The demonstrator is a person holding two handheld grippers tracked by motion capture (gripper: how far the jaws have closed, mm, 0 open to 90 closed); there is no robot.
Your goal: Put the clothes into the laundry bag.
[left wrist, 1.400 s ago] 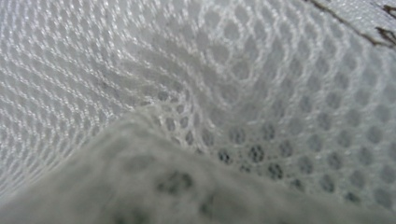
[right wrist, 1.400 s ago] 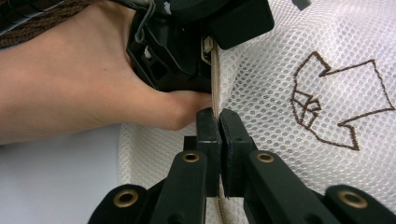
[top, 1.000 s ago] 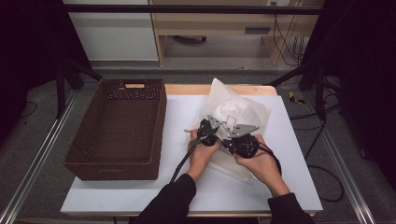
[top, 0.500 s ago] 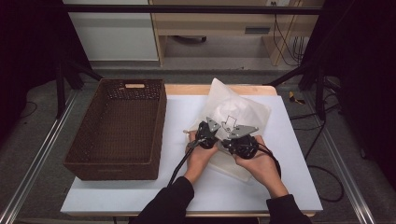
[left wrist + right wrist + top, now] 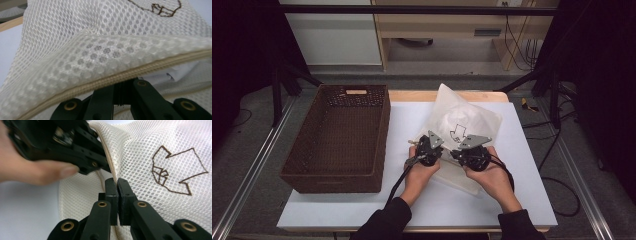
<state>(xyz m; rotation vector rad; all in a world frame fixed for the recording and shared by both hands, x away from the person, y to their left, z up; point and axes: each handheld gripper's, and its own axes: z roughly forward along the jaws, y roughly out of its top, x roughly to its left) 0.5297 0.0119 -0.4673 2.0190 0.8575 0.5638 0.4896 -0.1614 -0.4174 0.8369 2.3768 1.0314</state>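
High view: both claws pinch the mesh bag (image 5: 462, 125) on the tabletop (image 5: 522, 165). Left claw (image 5: 426, 146) and right claw (image 5: 468, 150) grip its zipper edge (image 5: 107, 160).

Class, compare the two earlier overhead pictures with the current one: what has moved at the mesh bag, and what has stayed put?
The left gripper has slid rightward along the mesh bag, closing up to the right gripper; both are clamped on the bag's zipper edge. The right gripper has kept its place, and the bag, the wicker basket and the table lie as before.
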